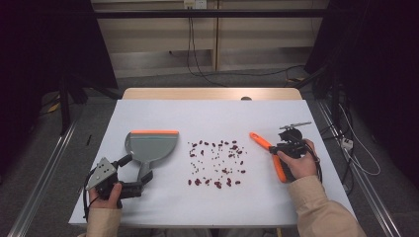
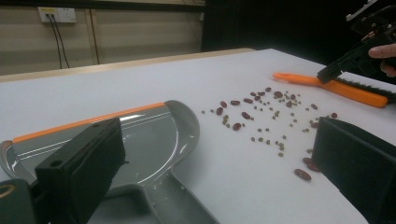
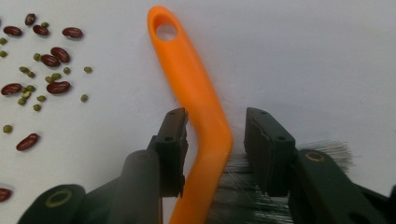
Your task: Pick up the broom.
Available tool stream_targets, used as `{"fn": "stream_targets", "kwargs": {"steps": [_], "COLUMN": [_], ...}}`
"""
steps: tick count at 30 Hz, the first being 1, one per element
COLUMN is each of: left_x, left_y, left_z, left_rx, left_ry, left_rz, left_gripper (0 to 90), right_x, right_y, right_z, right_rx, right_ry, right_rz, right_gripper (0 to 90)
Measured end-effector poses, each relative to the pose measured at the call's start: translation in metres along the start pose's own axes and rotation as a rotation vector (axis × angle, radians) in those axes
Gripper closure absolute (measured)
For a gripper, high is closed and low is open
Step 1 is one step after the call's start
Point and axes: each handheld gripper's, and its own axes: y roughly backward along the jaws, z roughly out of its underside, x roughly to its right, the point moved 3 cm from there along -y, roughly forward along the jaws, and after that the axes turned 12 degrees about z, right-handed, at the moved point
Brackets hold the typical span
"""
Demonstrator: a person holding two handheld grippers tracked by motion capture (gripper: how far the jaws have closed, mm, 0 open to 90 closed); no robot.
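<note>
Step in hand looks like pickup before the sweep: both tools are being taken, nothing swept yet. Right tongs (image 3: pixel 215 135) straddle the orange brush (image 3: pixel 196 93) at the bend of its handle, jaws apart w/ a gap either side, so not clenched yet; bristles sit under the right jaw. Brush lies flat on the desk (image 1: pixel 207 207), right of the beans (image 1: pixel 217 163). Left tongs (image 2: pixel 219 163) are spread wide over the handle of the grey dustpan (image 1: pixel 150 148), not gripping.

Next move, I'd judge: clench both, lift brush, bring dustpan's orange lip up to the bean patch.

Dustpan is the one container: its scoop holds nothing. Red and small green beans are scattered loose btw. pan and brush.
</note>
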Motion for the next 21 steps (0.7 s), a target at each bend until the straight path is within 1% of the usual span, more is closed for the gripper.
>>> {"fn": "stream_targets", "kwargs": {"steps": [2, 4, 8, 9, 10, 12, 15, 17, 19, 21], "left_x": [0.000, 0.000, 0.000, 0.000, -0.001, -0.001, -0.001, -0.001, 0.000, 0.000], "left_y": [-0.001, -0.001, -0.001, -0.001, -0.001, -0.001, -0.001, -0.002, -0.003, -0.003], "left_z": [0.000, 0.001, 0.001, 0.001, 0.001, 0.001, 0.001, 0.000, 0.000, 0.000], "left_rx": [-0.002, -0.004, -0.006, -0.007, -0.008, -0.007, -0.006, -0.007, -0.006, -0.010], "left_ry": [0.002, 0.000, -0.001, -0.001, -0.003, -0.002, 0.000, -0.005, -0.003, -0.015], "left_rz": [0.001, 0.002, 0.002, 0.002, 0.001, -0.002, -0.003, -0.001, -0.001, 0.005], "left_gripper": [2.4, 2.4, 2.4, 2.4, 2.4, 2.5, 2.5, 2.5, 2.5, 2.5], "right_x": [-0.002, -0.004, -0.009, -0.009, -0.008, -0.007, -0.006, -0.007, -0.006, -0.007], "right_y": [-0.003, -0.006, -0.010, -0.011, -0.011, -0.012, -0.013, -0.014, -0.014, -0.014], "right_z": [0.000, 0.000, -0.001, -0.001, -0.002, -0.003, -0.005, -0.006, -0.006, -0.006], "right_rx": [-0.020, -0.028, -0.046, -0.053, -0.058, -0.074, -0.090, -0.097, -0.101, -0.098], "right_ry": [0.006, 0.021, 0.049, 0.053, 0.049, 0.024, 0.002, 0.013, 0.008, 0.015], "right_rz": [0.001, 0.002, 0.032, 0.034, 0.030, 0.015, 0.020, 0.025, 0.017, 0.017], "right_gripper": [64.1, 65.4, 65.2, 65.2, 65.3, 65.9, 68.2, 68.4, 68.7, 68.8]}}
